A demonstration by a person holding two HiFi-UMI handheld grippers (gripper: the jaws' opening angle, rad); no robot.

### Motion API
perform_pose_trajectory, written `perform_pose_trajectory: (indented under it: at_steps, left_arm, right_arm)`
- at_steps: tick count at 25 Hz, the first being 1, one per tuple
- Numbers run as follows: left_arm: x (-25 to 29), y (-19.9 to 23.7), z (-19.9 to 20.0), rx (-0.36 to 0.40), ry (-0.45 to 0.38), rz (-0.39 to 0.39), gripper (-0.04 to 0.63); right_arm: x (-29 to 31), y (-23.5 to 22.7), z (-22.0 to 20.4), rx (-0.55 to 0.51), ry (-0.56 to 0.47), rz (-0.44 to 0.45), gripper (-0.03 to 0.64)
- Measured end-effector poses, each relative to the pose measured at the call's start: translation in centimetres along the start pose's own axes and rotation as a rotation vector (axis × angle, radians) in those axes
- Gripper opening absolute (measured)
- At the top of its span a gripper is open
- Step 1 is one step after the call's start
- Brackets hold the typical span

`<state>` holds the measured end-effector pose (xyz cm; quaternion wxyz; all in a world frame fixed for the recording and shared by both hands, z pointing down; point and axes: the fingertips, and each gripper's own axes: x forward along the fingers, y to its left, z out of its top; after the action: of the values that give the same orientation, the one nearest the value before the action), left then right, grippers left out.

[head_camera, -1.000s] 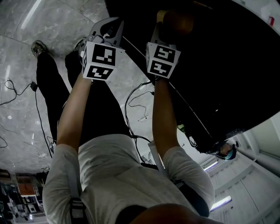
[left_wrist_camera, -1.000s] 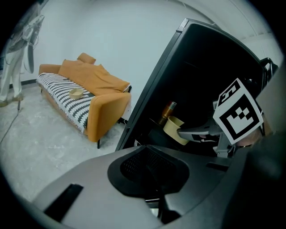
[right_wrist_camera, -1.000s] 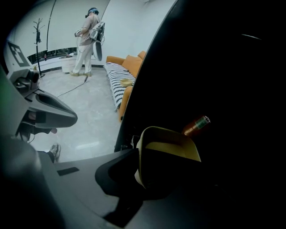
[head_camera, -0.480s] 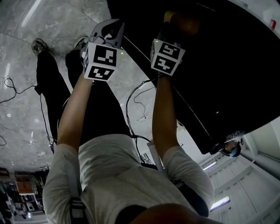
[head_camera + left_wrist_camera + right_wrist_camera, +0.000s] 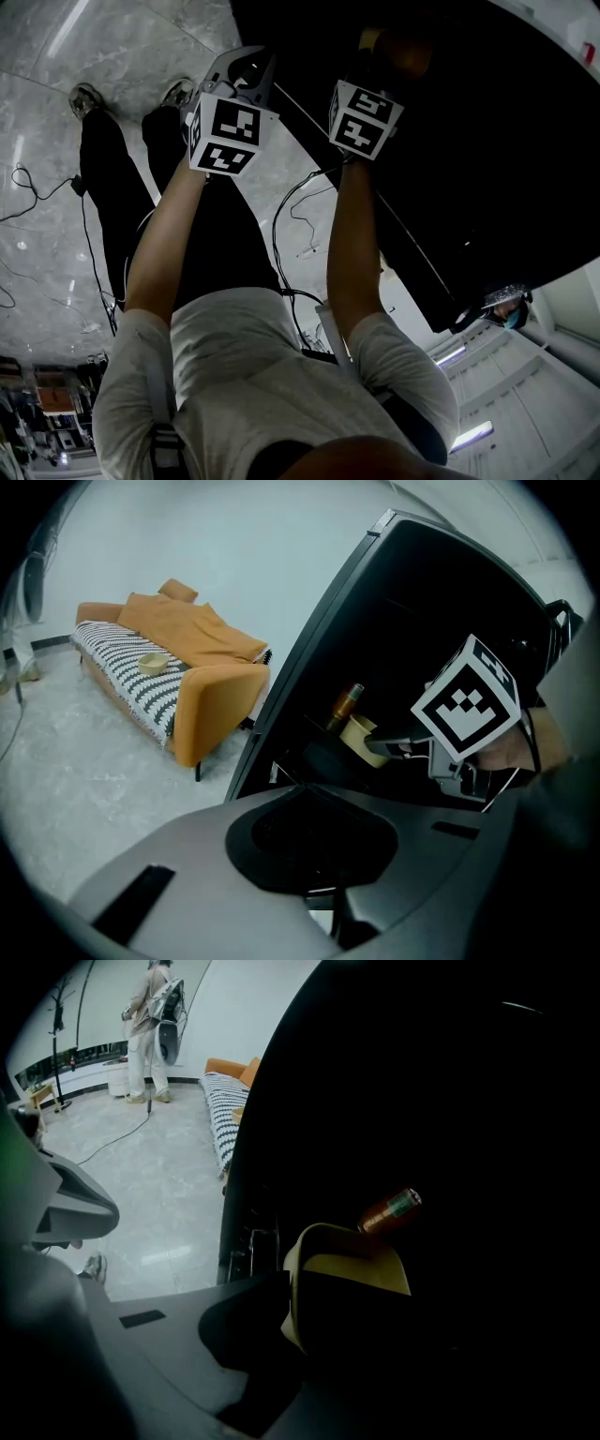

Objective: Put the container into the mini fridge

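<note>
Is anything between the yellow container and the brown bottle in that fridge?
Nothing: in the right gripper view the brown bottle rises straight behind the rim of the pale yellow plastic container.

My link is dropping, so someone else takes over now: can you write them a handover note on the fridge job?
Left gripper: holds nothing, outside the mini fridge; jaw state unclear.
Right gripper: shut on the cream container, reaching into the dark fridge interior, with a bottle just behind it.
Done: container picked up and brought into the fridge.
Left: set it down, release, withdraw. Whether it rests on a shelf can't be seen.
</note>
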<state>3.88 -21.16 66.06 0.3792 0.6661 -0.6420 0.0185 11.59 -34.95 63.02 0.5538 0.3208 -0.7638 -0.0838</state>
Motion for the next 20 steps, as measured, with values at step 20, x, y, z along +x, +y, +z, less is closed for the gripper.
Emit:
perform_pose_trajectory:
  at_steps: [20]
  left_arm:
    - [-2.1, -2.9, 0.9, 0.085, 0.033, -0.062, 0.012]
  right_arm:
    - [-1.3, -1.6, 0.0, 0.040, -0.009, -0.061, 0.150]
